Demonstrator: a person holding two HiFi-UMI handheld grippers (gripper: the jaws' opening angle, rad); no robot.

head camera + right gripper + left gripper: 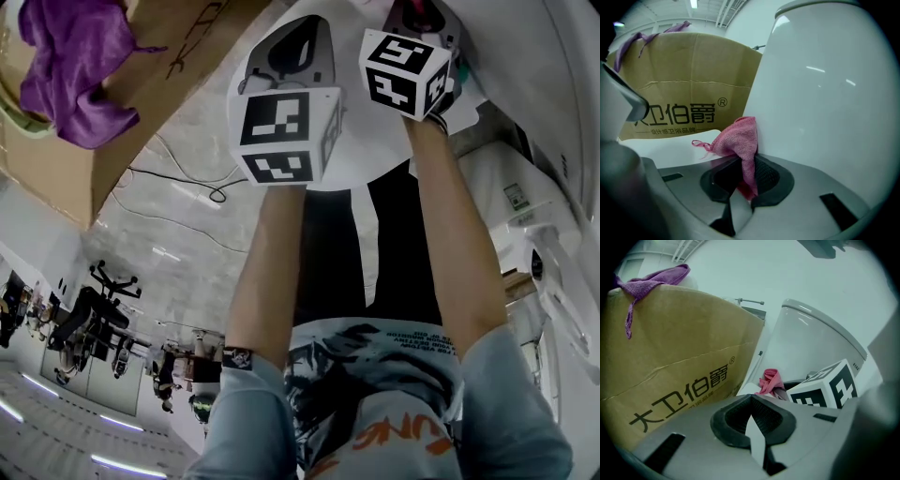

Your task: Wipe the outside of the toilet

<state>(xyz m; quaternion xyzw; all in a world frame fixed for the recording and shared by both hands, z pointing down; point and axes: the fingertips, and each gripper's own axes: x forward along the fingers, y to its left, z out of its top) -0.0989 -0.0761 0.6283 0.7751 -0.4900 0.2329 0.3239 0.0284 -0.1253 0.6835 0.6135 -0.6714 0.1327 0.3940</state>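
Observation:
My right gripper (747, 164) is shut on a pink cloth (738, 140), and the cloth is pressed against the white curved side of the toilet (825, 93). In the left gripper view the same pink cloth (771, 380) shows beside the right gripper's marker cube (827, 390), below the toilet tank (811, 343). My left gripper (751, 401) is shut with nothing between its jaws and hangs just left of the right one. In the head view both marker cubes sit side by side, the left (286, 136) and the right (405, 73), with the toilet (562, 94) at the right.
A large cardboard box (670, 357) with printed characters stands close to the left of the toilet, and a purple cloth (656, 277) is draped over its top edge. The box (141, 94) and purple cloth (70, 66) also show in the head view. A cable (187, 178) lies on the floor.

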